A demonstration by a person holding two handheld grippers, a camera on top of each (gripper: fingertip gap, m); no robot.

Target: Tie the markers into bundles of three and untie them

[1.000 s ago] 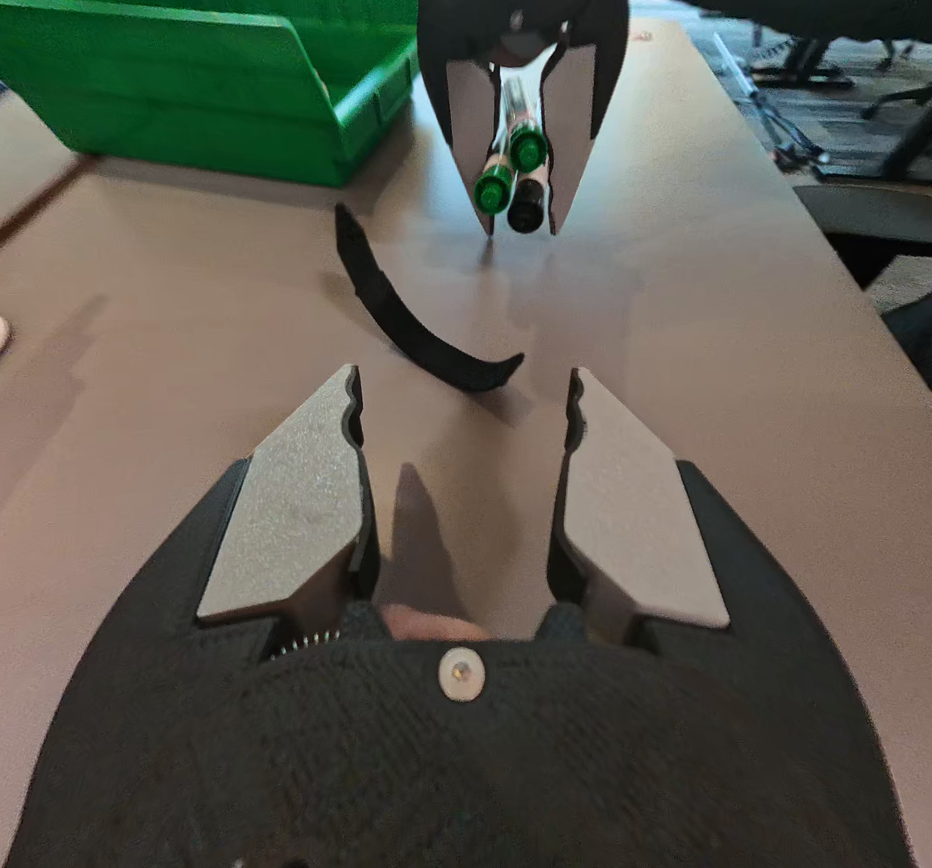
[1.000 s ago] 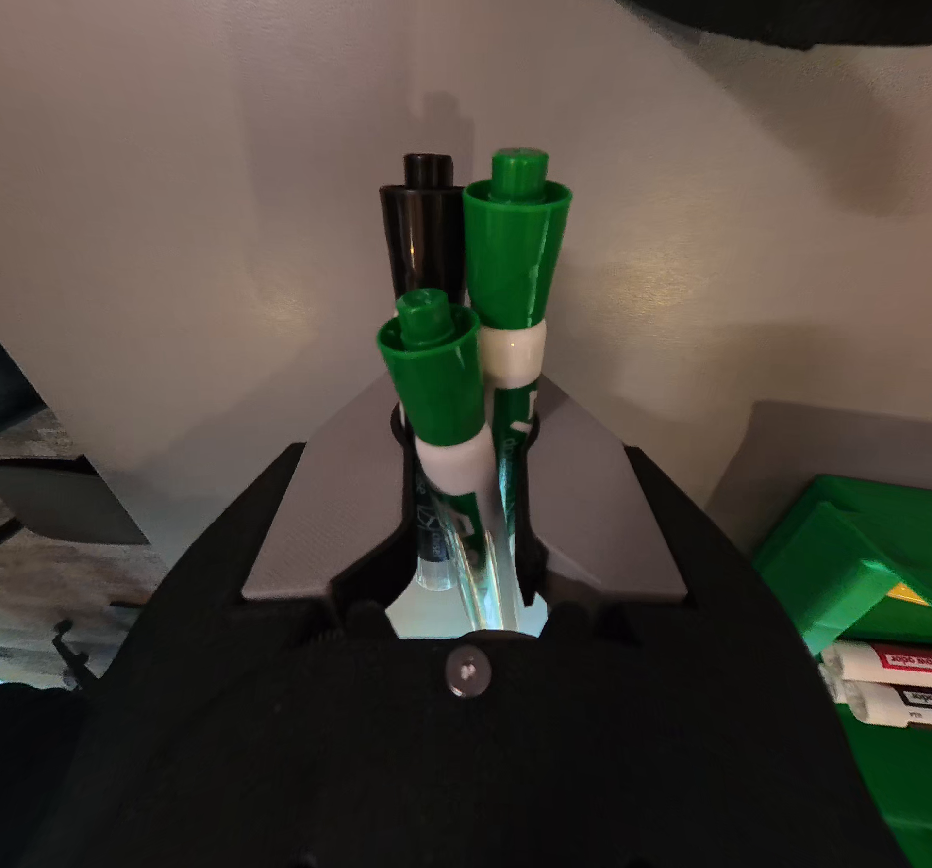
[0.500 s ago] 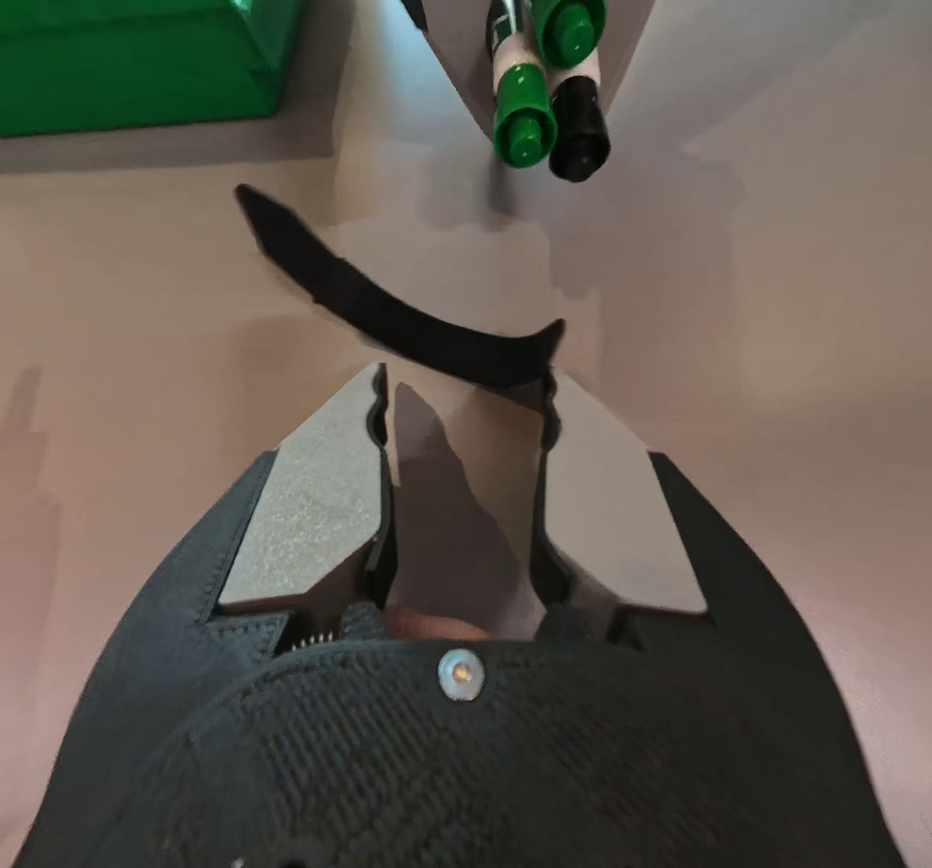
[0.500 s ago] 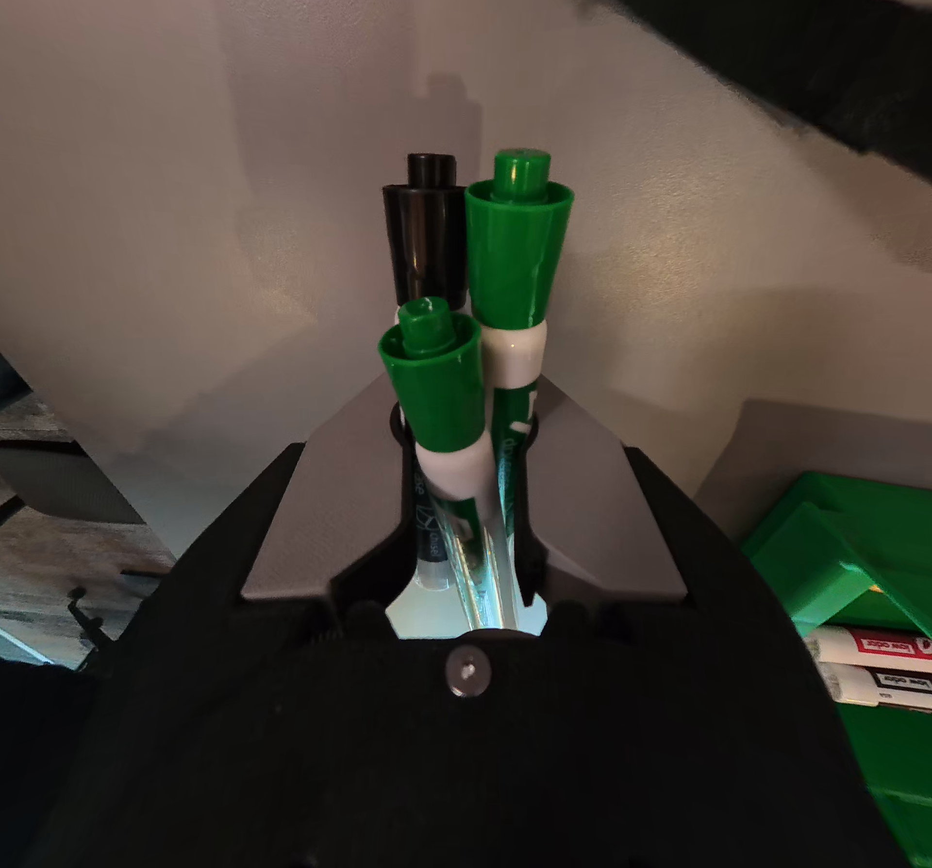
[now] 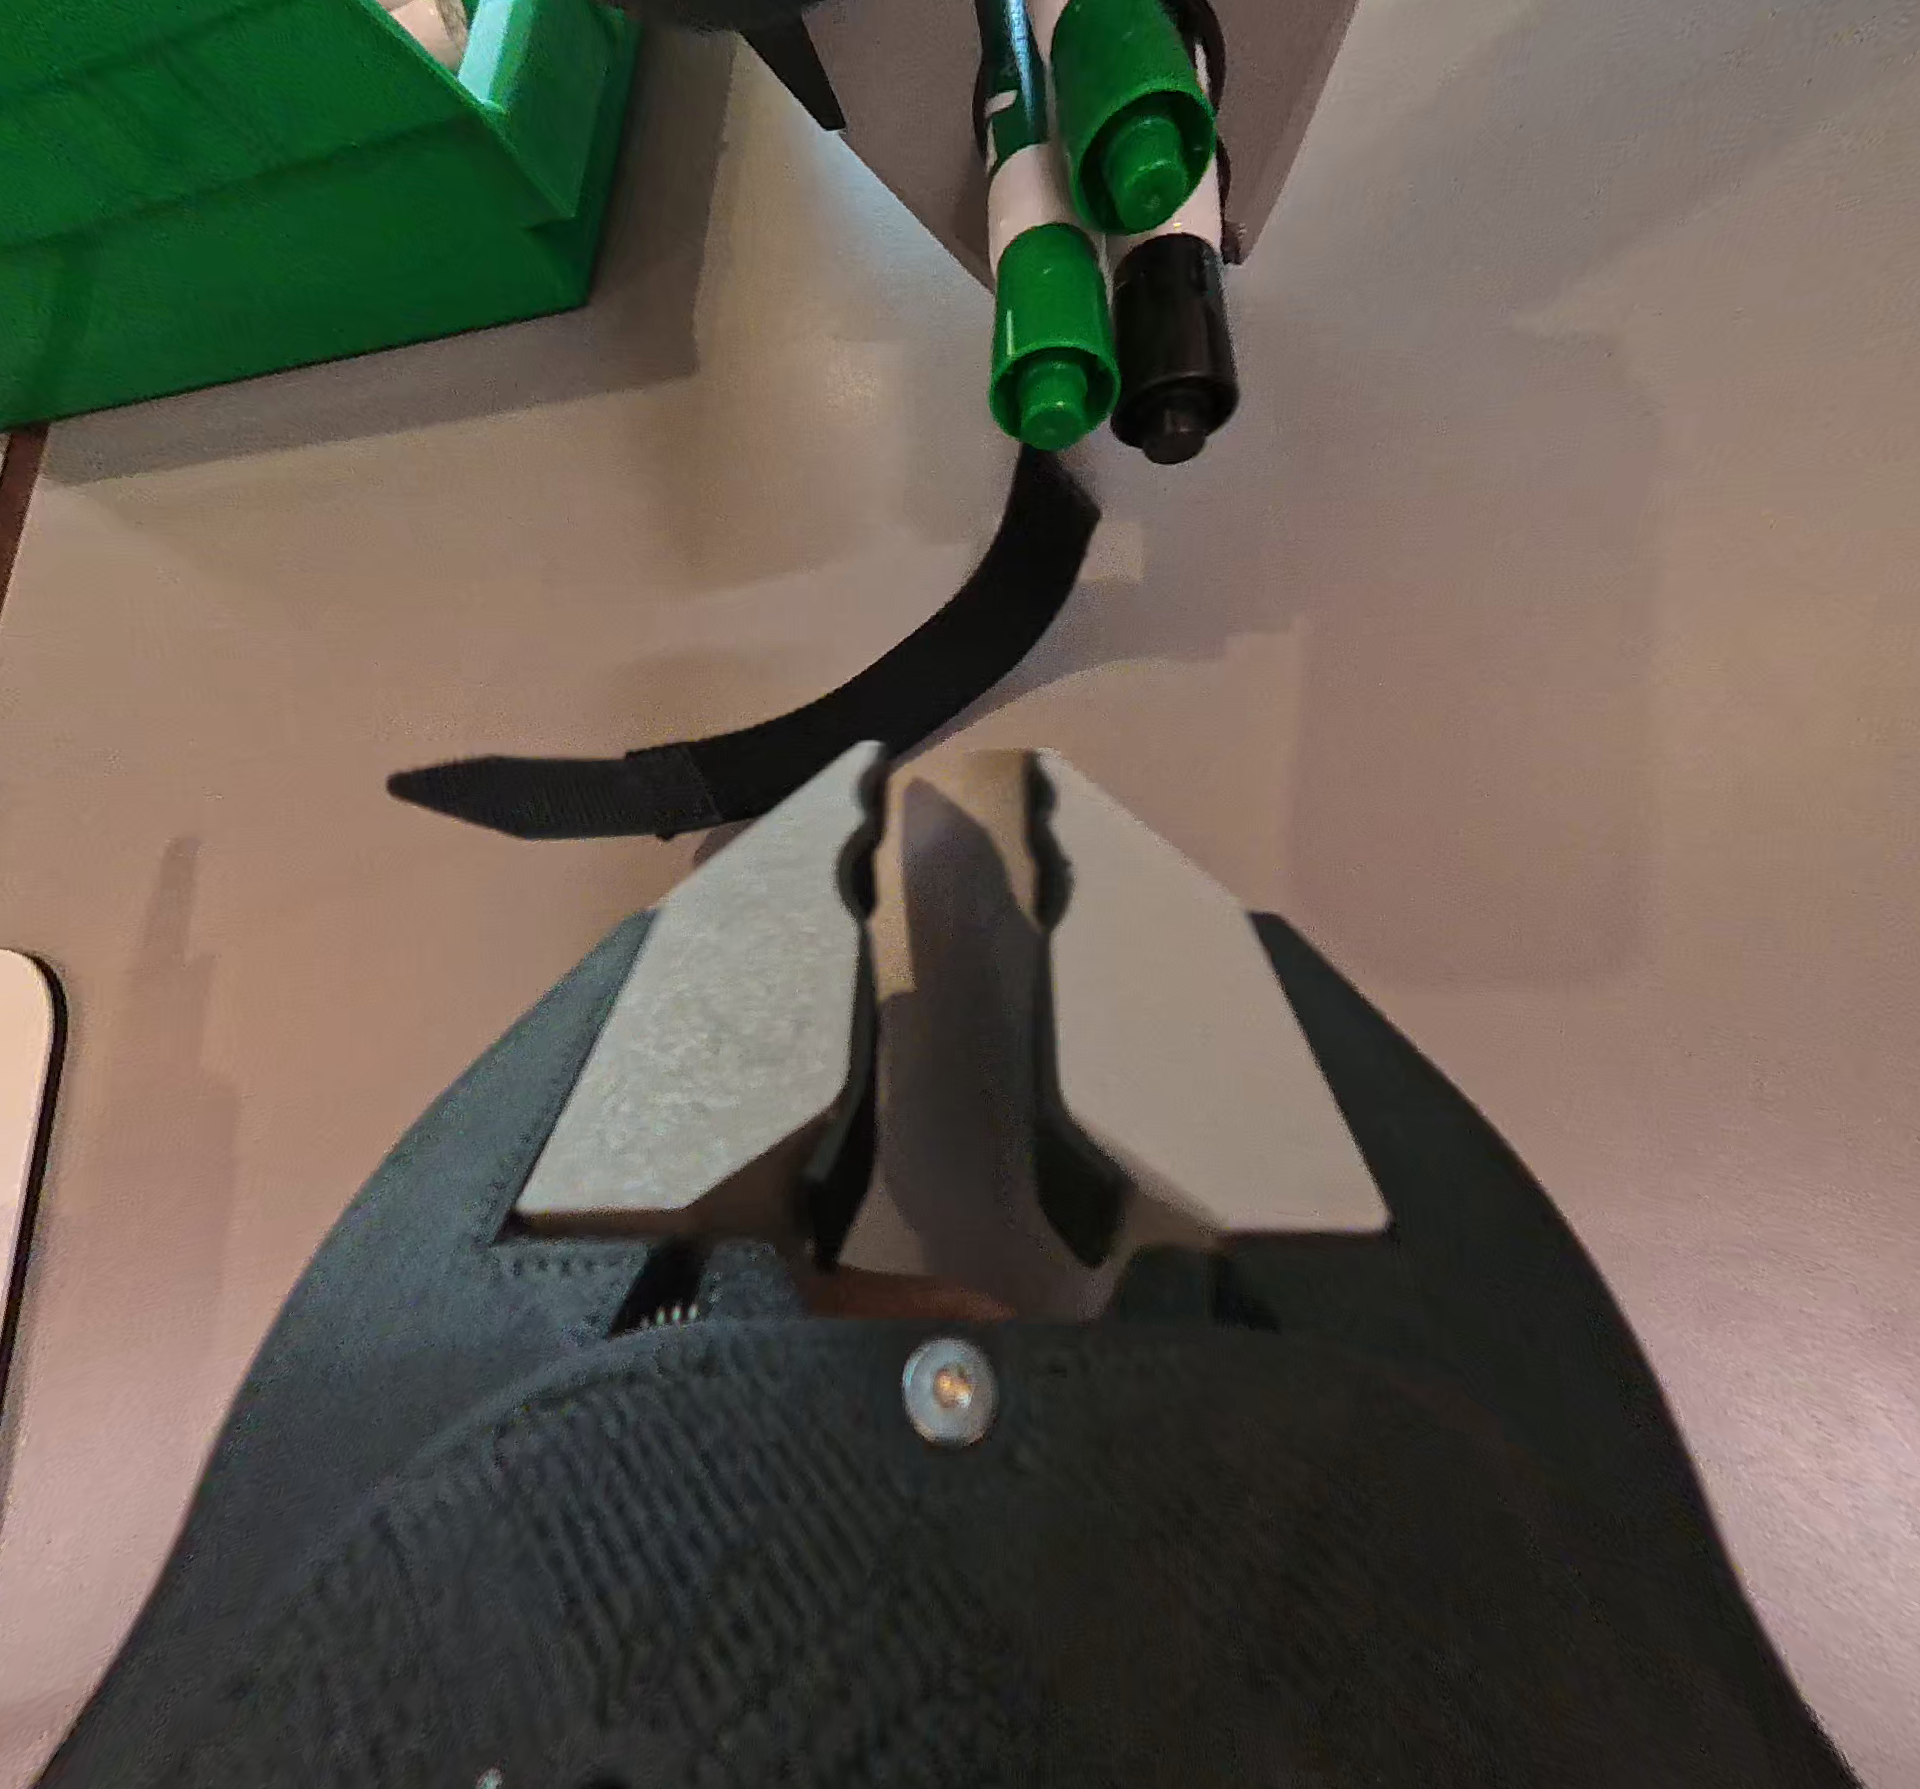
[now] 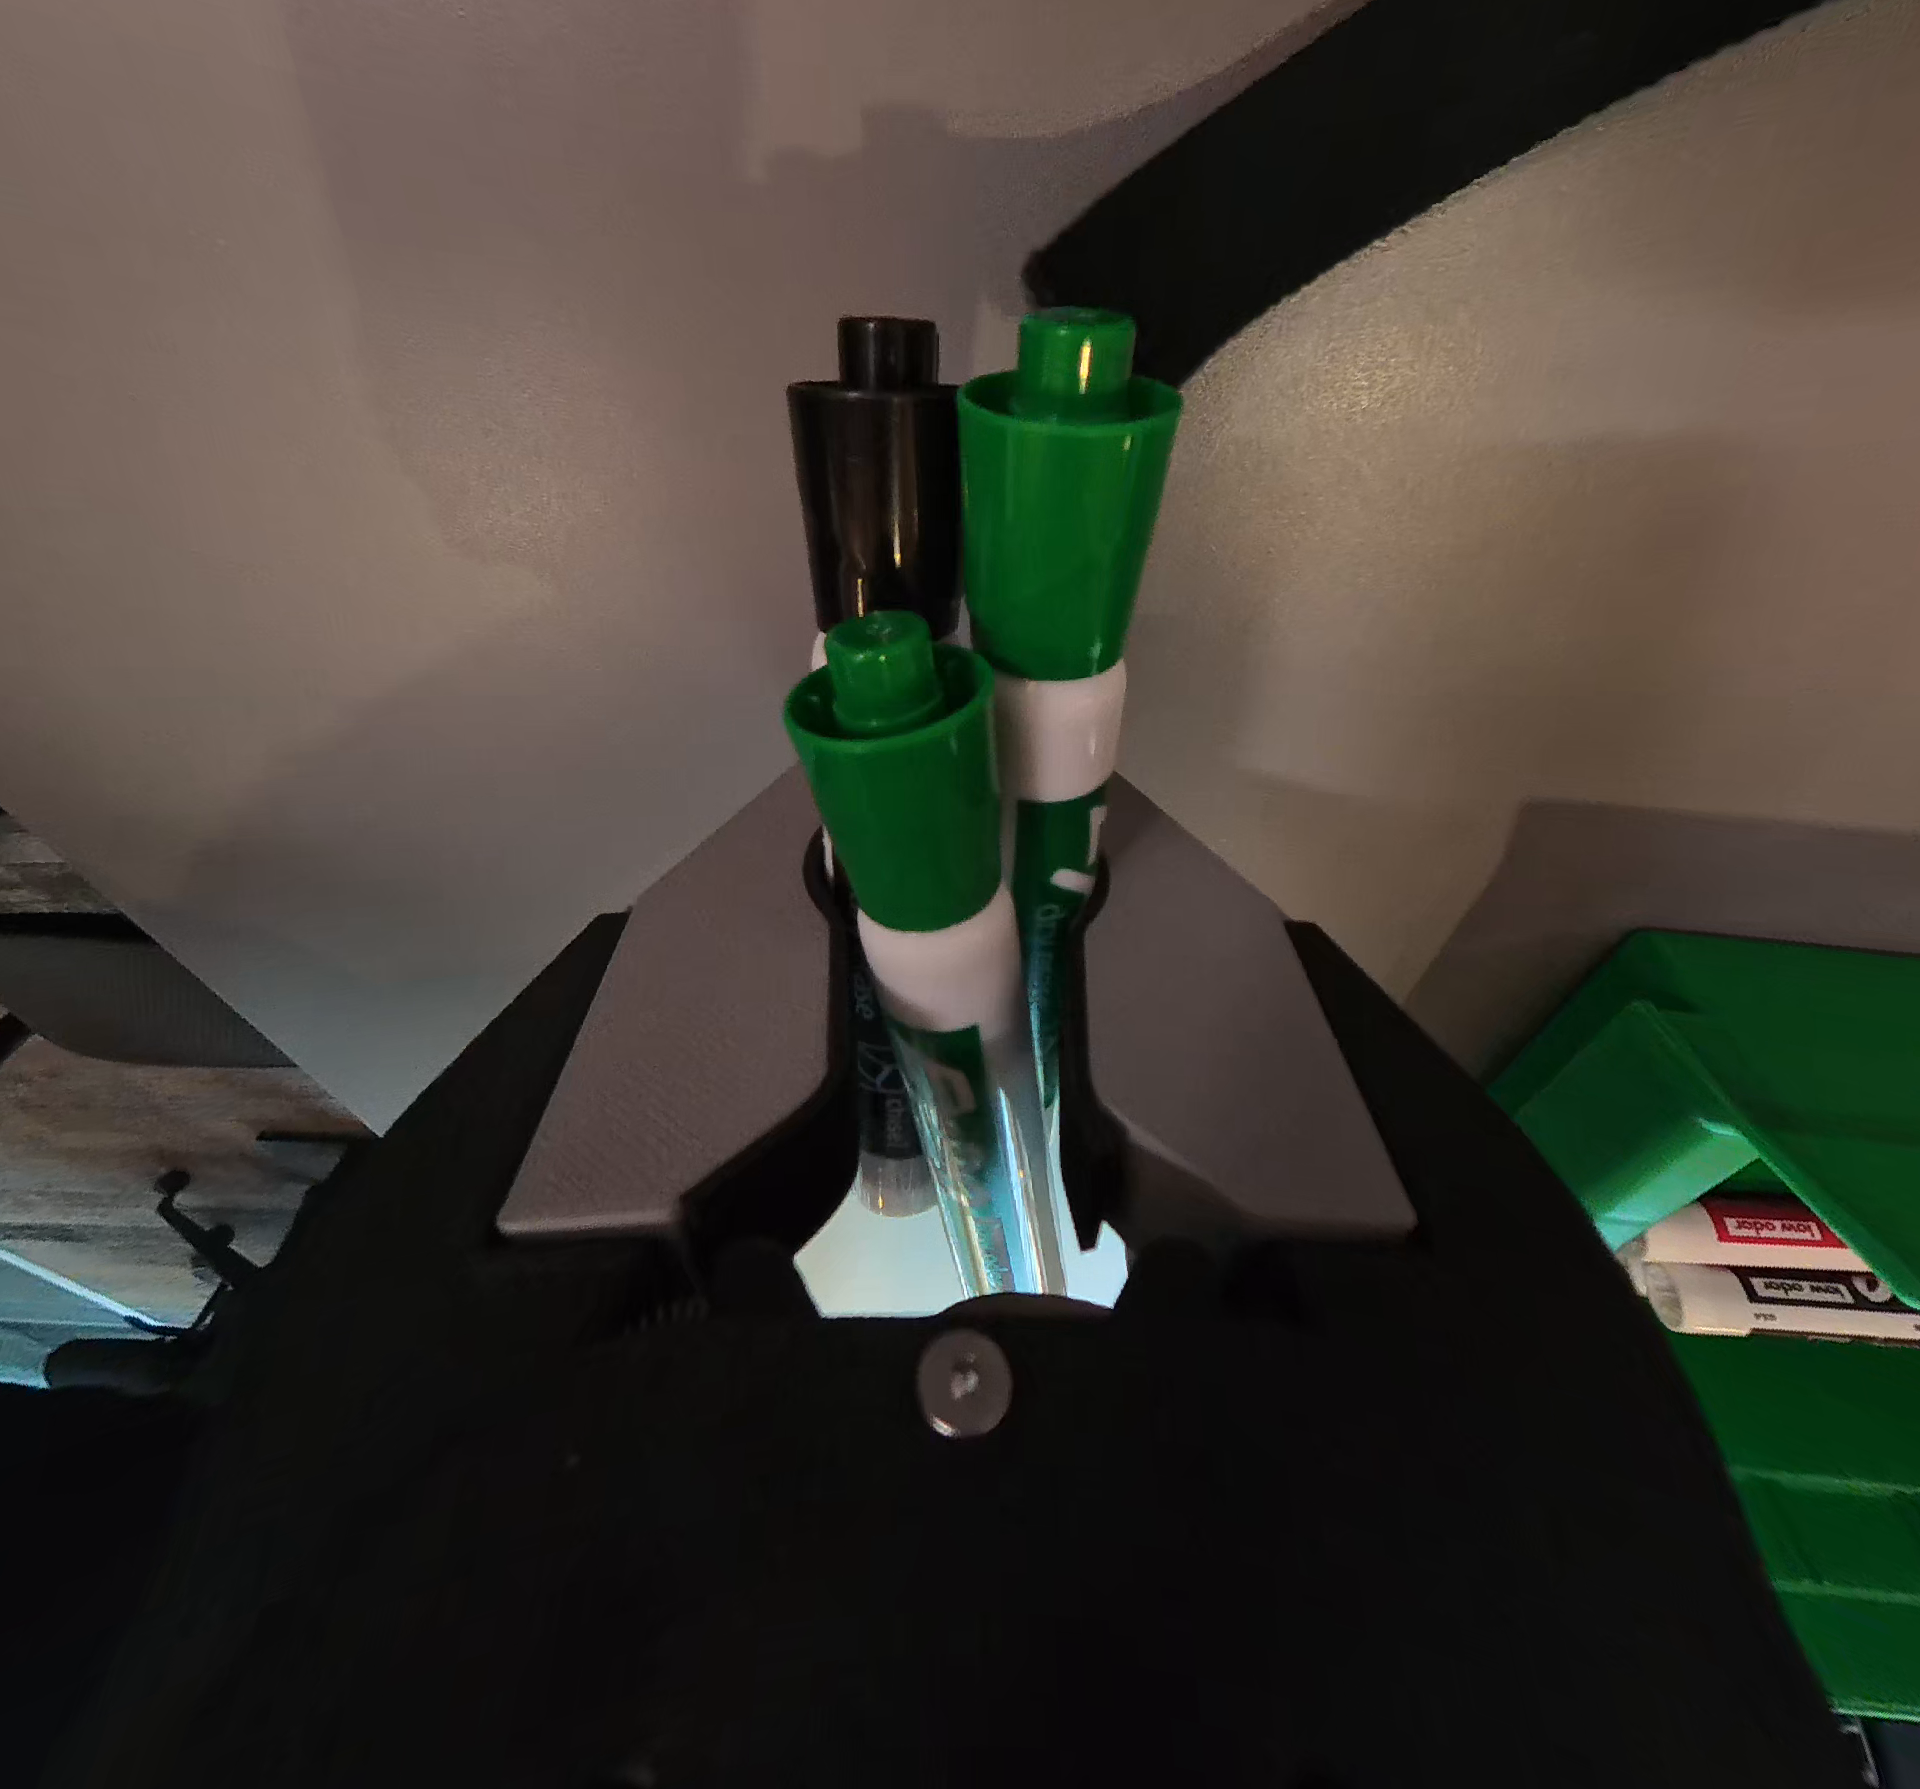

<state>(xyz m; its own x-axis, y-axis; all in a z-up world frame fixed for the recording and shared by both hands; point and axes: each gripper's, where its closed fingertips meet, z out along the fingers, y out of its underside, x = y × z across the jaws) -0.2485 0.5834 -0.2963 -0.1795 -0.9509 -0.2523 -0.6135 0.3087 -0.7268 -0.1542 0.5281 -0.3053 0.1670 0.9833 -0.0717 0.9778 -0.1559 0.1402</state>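
Worktop: black strap (image 5: 914,690) lies just past left gripper (image 5: 961,763) jaws, parted, bare; right gripper (image 6: 961,866) clamps 3 markers (image 6: 935,804).

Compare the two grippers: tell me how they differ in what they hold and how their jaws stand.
The right gripper is clamped on three markers, two green-capped and one black-capped; the left gripper holds nothing.
The right gripper's jaws are spread by the markers; the left's stand slightly apart with only table showing between them.
The left gripper's tips sit by the black strap lying on the table; the right's markers reach the strap's other end.
Both have grey fingers on black bodies.
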